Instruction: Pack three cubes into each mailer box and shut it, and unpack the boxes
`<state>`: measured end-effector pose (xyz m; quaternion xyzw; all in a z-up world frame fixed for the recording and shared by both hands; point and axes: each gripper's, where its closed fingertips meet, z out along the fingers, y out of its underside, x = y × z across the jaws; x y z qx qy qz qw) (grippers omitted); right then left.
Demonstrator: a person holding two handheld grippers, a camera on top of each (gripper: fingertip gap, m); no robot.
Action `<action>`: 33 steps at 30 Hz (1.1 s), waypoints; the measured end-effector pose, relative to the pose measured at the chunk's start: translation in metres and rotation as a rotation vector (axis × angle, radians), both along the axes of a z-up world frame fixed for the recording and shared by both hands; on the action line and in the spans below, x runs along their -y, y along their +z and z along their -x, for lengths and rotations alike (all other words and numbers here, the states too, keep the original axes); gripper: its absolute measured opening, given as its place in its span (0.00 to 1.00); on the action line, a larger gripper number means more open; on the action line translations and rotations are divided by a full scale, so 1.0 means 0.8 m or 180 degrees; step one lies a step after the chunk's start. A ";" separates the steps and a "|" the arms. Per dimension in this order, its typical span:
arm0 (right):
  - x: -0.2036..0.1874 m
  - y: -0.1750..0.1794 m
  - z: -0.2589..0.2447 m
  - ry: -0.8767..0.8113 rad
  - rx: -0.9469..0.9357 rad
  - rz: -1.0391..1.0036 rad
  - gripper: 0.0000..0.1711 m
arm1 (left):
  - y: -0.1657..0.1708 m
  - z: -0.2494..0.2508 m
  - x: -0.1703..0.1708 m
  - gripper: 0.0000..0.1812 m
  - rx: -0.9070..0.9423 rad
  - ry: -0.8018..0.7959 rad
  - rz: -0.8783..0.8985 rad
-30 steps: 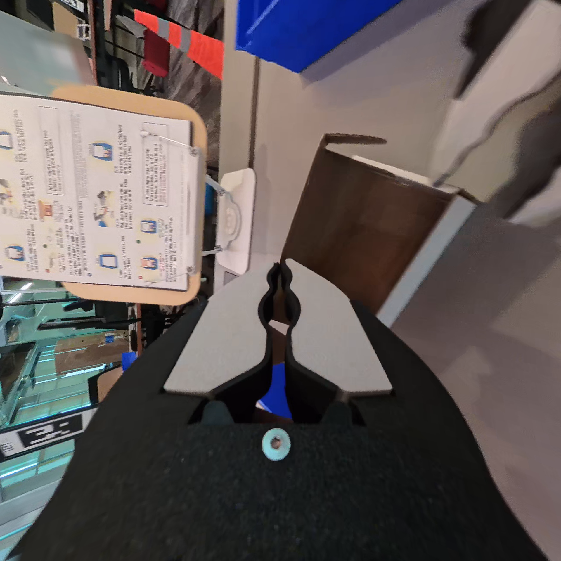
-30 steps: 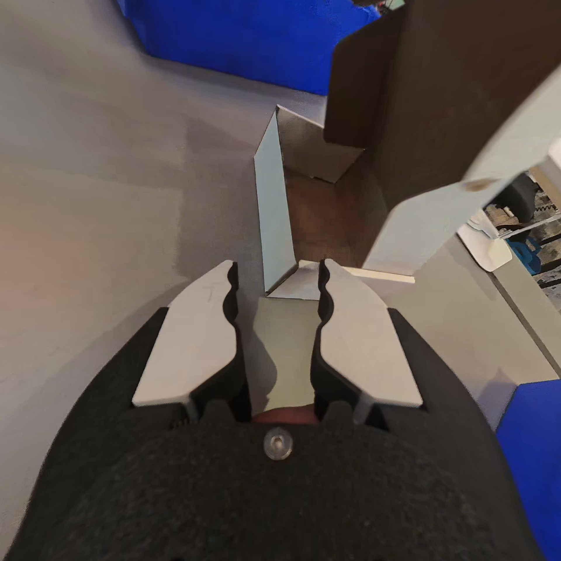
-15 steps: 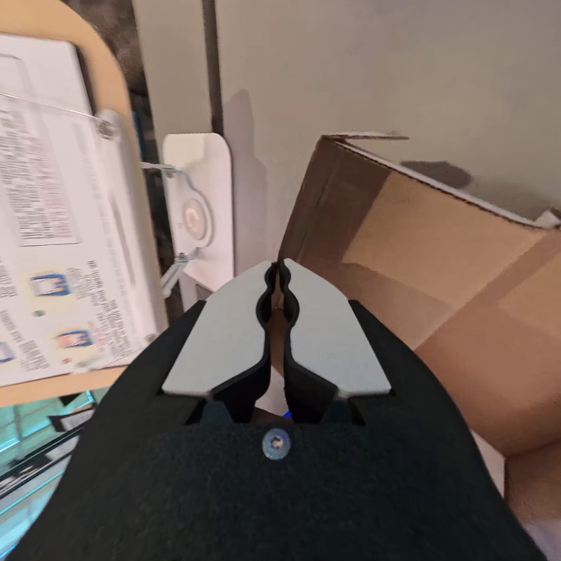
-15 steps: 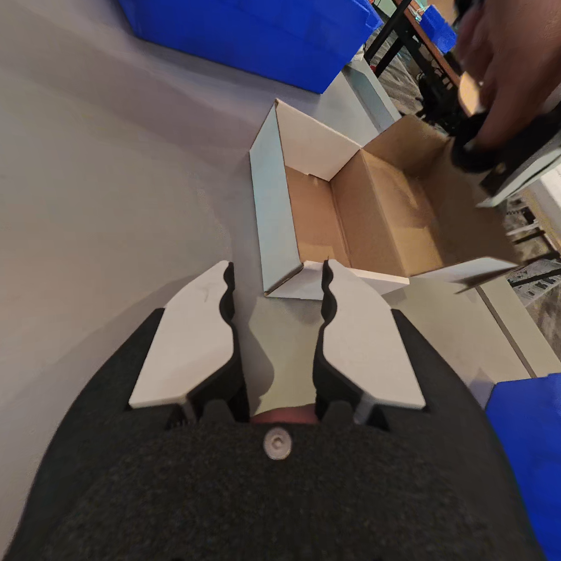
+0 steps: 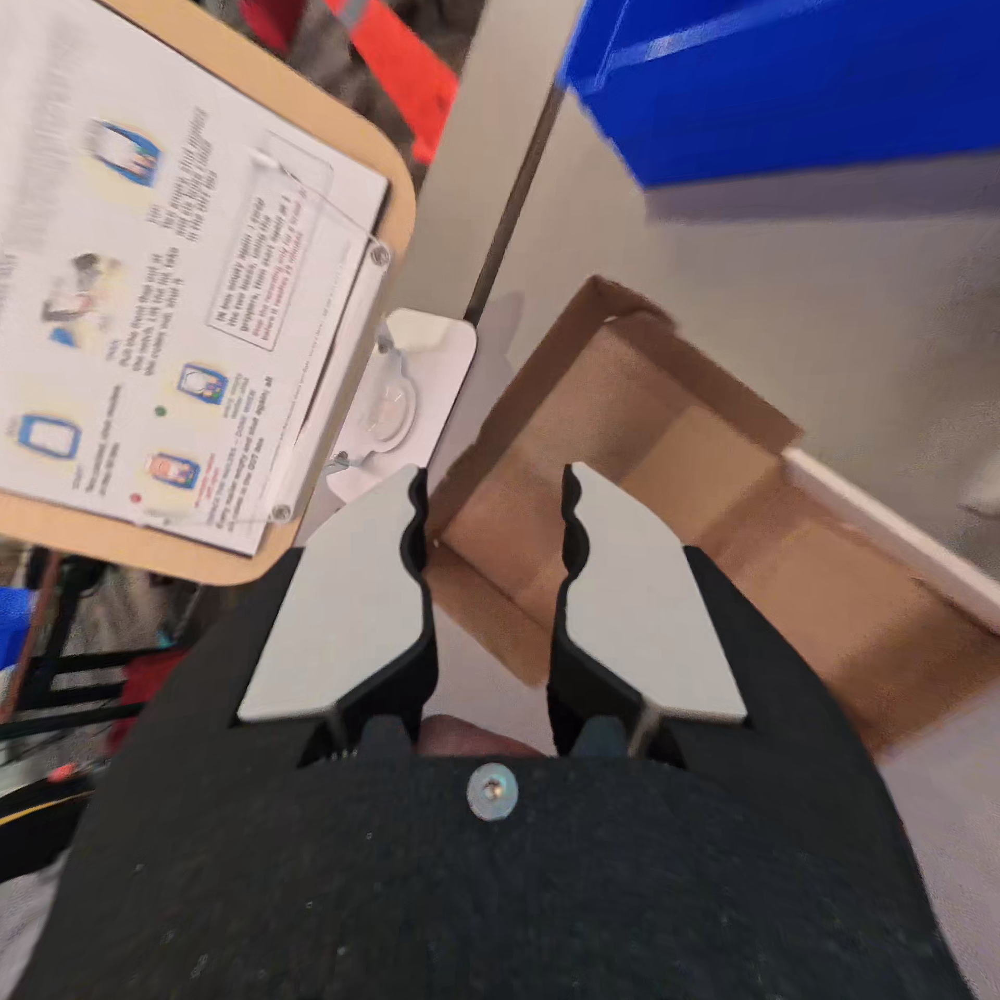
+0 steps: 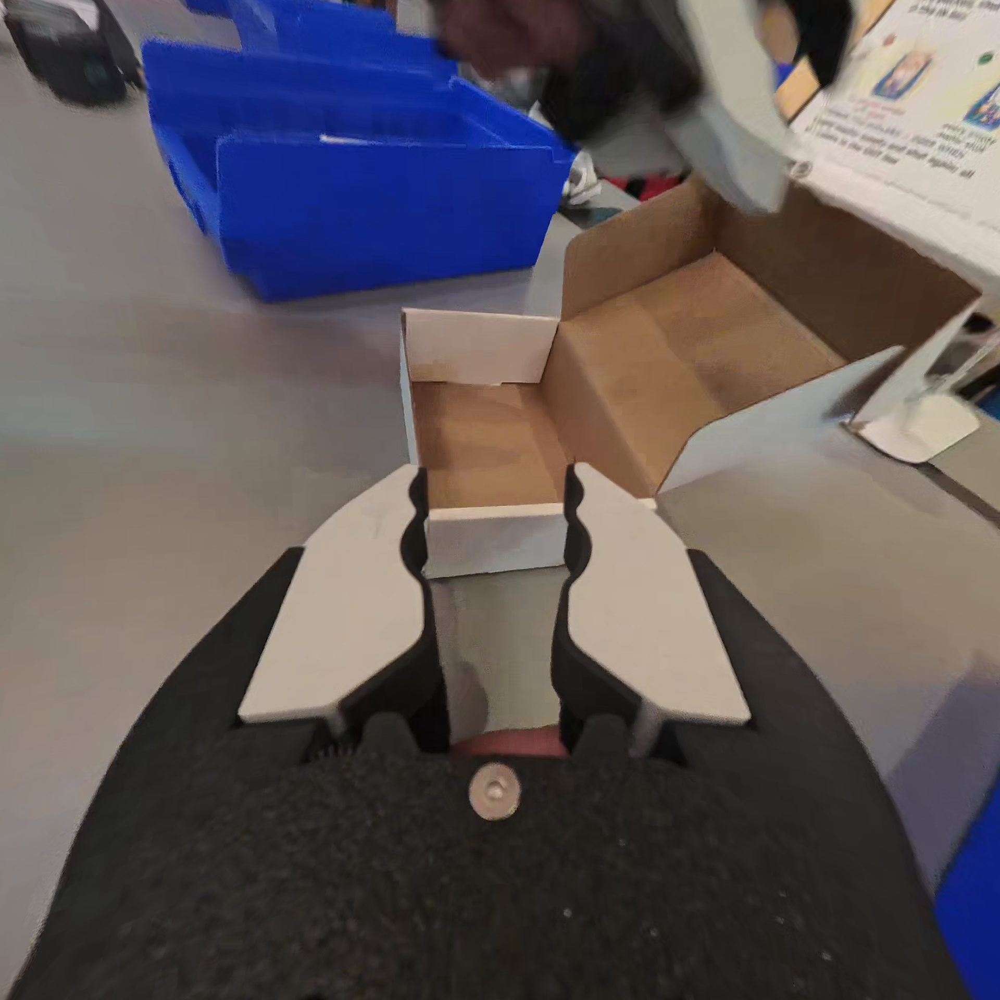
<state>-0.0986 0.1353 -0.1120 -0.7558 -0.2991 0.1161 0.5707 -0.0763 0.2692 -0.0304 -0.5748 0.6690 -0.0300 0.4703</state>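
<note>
A mailer box [image 6: 492,541], white outside and brown inside, stands open on the grey table. No cubes show in it. Its lid [image 6: 703,346] lies back to the right. My right gripper [image 6: 495,476] is open and empty, low over the table, with its fingertips at the box's near wall. My left gripper [image 5: 492,481] is open and empty, above the opened lid [image 5: 622,449]. The left gripper also shows in the right wrist view [image 6: 730,135], blurred, above the lid's far edge. No cubes are in view.
Blue bins [image 6: 352,189] stand beyond the box; one shows in the left wrist view [image 5: 784,81]. An instruction board [image 5: 162,297] on a white stand base [image 5: 411,389] is at the table edge next to the lid. Another blue bin edge [image 6: 974,893] is at the near right.
My left gripper was shut on the lid, swung it open and down, then opened and let it go. The right gripper stayed open and moved to face the box's near wall.
</note>
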 end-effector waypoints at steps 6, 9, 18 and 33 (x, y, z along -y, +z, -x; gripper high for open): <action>-0.021 -0.031 -0.004 0.0337 -0.0088 0.0398 0.26 | -0.014 0.140 0.123 0.19 0.0901 0.0331 0.0975; -0.023 -0.038 -0.003 0.0346 -0.0121 0.0509 0.25 | -0.068 0.197 0.184 0.19 0.1002 0.0587 0.1360; -0.024 -0.042 -0.003 0.0240 0.0079 0.0427 0.24 | -0.131 0.239 0.256 0.18 0.1413 0.0797 0.1900; 0.003 -0.016 -0.010 0.0176 0.0279 -0.0108 0.42 | -0.140 0.243 0.226 0.16 0.1370 0.0840 0.1690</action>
